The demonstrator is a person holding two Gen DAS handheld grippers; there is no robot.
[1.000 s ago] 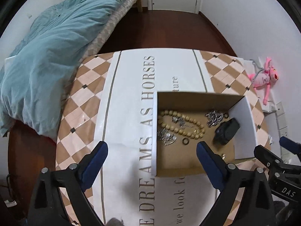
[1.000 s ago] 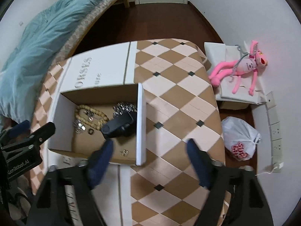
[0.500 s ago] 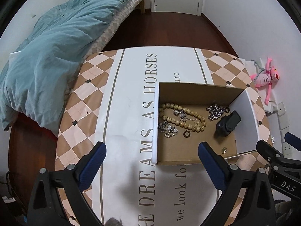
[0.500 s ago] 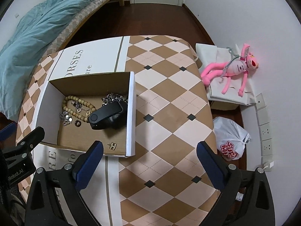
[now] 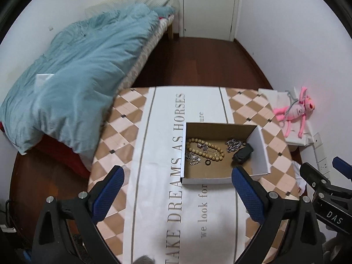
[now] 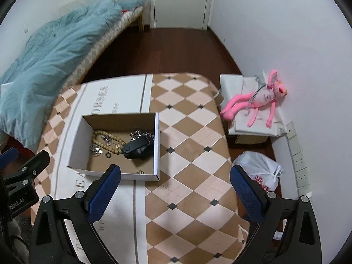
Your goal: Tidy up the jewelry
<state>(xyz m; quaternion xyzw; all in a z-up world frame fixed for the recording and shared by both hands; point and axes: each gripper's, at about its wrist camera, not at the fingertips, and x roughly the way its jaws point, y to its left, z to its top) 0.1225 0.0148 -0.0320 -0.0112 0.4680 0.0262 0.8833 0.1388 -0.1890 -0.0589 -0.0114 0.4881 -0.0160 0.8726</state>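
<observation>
An open cardboard box with white outer walls sits on the table. In it lie a wooden bead necklace, a silver chain, a small dark ring, other silver pieces and a black case. A tiny earring rests by the near wall. My left gripper hangs open and empty above the box's near-left side. To the box's right, my right gripper is open wide and empty.
The round table has a checkered cloth and a white lettered runner. A bed with a teal duvet lies to the left. On the floor to the right are a pink plush toy and a white plastic bag.
Both grippers have risen and drawn back from the box, which now looks smaller and farther. The right jaws stand a little wider than a second ago. The box contents have not moved.
</observation>
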